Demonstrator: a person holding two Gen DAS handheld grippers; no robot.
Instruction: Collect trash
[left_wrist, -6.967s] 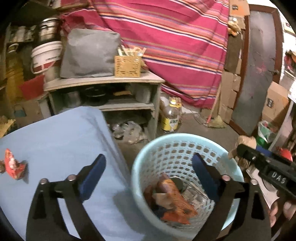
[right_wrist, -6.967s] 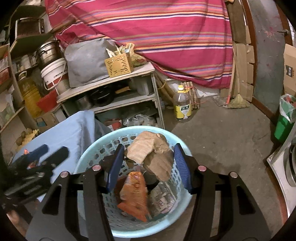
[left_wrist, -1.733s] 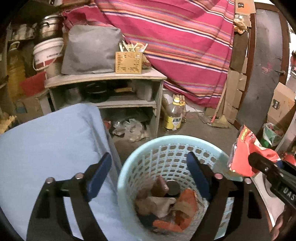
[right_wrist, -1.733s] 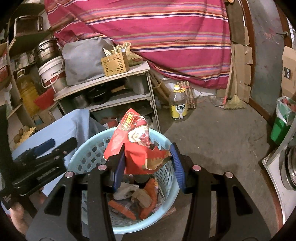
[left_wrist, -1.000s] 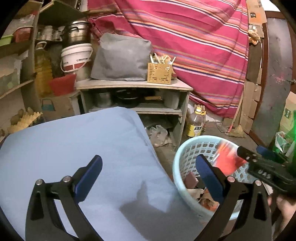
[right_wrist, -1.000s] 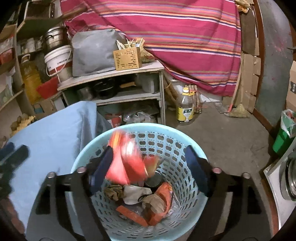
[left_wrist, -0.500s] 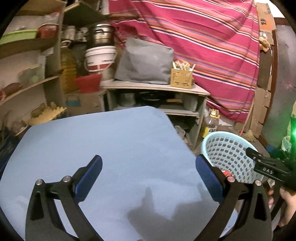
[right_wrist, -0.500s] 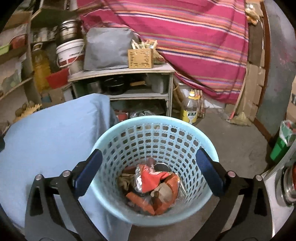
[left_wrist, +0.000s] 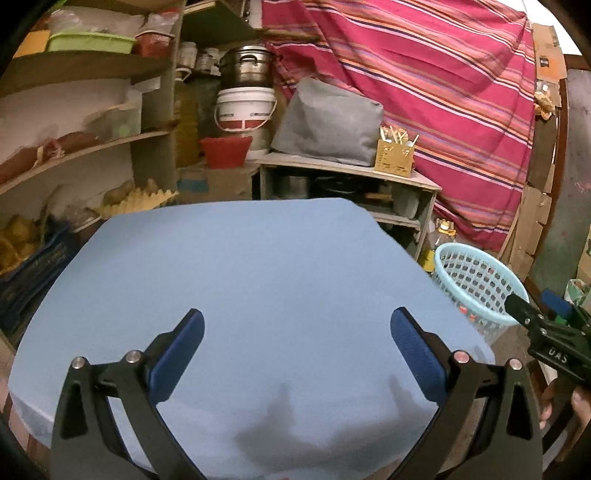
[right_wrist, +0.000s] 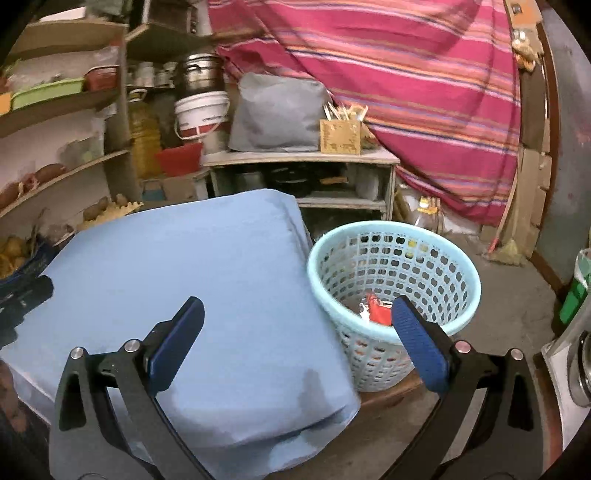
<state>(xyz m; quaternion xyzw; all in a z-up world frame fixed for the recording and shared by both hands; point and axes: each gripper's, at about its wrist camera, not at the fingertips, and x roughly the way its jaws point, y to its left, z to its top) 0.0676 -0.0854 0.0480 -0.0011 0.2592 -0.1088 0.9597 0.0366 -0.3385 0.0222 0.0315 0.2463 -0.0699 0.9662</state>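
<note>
Right gripper (right_wrist: 297, 325): jaws spread as wide as they go, nothing between the blue pads. It hangs over the right edge of the table (right_wrist: 207, 266), which is covered by a blue cloth. The basket (right_wrist: 397, 236) stands on the floor just beside the table's right side; its near rim passes behind the right fingertip. A red wrapper (right_wrist: 378, 312) lies inside the basket, low down, just left of that fingertip and apart from it.

Left gripper (left_wrist: 295, 338): jaws wide apart, holding nothing, over the middle of the table (left_wrist: 240, 266). From this view the basket (left_wrist: 476, 280) sits off to the right, well apart from the pads, and the right gripper's (left_wrist: 546, 332) dark body shows at the right edge with a hand (left_wrist: 565, 402) under it.

Change from earlier: about two seconds ago the right gripper was clamped on the red wrapper above the basket; a second ago the wrapper was falling in, blurred. Now it rests in the basket and both grippers have swung left, so the table fills more of both views. Seven seconds ago a red wrapper lay on the cloth at the left; the cloth now carries nothing.

Count: two grippers, one basket, one table, one red wrapper clearly seen; other contents of the basket hidden by its wall.
</note>
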